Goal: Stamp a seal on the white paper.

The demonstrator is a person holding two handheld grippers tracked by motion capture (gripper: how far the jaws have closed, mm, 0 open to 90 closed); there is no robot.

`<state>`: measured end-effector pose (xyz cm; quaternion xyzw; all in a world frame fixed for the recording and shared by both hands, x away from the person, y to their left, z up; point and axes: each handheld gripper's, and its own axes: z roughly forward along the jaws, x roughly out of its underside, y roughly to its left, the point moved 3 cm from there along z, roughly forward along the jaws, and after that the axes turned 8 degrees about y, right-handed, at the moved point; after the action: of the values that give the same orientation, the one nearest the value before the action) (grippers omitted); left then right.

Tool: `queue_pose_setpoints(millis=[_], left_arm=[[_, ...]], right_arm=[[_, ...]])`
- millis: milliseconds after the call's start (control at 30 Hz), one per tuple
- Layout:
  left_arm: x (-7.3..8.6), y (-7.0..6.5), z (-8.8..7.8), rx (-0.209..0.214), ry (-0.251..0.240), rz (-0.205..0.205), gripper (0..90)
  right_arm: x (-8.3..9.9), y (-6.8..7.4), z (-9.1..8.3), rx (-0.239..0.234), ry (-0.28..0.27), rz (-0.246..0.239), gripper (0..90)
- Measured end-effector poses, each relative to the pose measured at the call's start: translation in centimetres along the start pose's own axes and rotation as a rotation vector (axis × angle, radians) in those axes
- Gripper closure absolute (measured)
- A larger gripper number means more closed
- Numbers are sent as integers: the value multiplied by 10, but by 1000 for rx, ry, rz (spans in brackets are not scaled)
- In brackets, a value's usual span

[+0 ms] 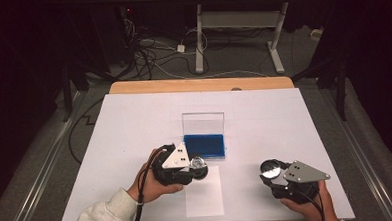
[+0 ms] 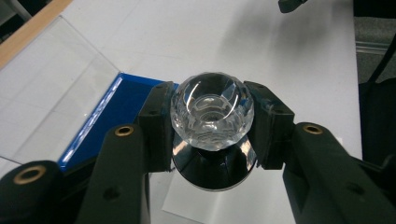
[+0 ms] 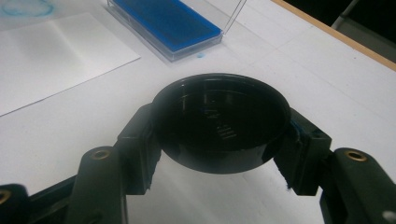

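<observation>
In the lower middle of the high view, the left gripper (image 1: 199, 166) is clamping a stamp with a clear faceted knob (image 2: 212, 109), just below the blue ink pad (image 1: 204, 145) in its open clear case. At the lower right, the right gripper (image 1: 269, 170) is pinching a round black cap (image 3: 220, 122) above the white table (image 1: 134, 123).

My table (image 1: 134, 123) fills the lower middle of the frame, covered in white with a wooden edge (image 1: 201, 85) showing along its far side. Beyond it, at the top centre, a second desk stands on a white metal frame (image 1: 240, 23) over grey carpet (image 1: 242, 58). Cables (image 1: 151, 52) tangle across that floor at upper left. Both upper corners and the sides fall into darkness; the light lands mostly on my tabletop.
</observation>
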<state>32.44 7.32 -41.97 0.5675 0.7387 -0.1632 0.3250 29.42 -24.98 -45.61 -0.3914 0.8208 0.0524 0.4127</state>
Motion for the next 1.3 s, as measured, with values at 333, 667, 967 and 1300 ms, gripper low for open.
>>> queue_pose_setpoints(millis=[333, 667, 967, 1300], left_arm=[[4, -14, 16, 32, 46, 29, 546], [12, -22, 32, 71, 98, 40, 546], [14, -23, 37, 75, 113, 47, 546], [17, -22, 41, 86, 120, 57, 546]], right_arm=[[0, 2, 3, -8, 12, -10, 386], [1, 2, 5, -12, 23, -13, 386], [2, 4, 6, -22, 35, -20, 386], [2, 4, 7, -28, 39, -23, 386]])
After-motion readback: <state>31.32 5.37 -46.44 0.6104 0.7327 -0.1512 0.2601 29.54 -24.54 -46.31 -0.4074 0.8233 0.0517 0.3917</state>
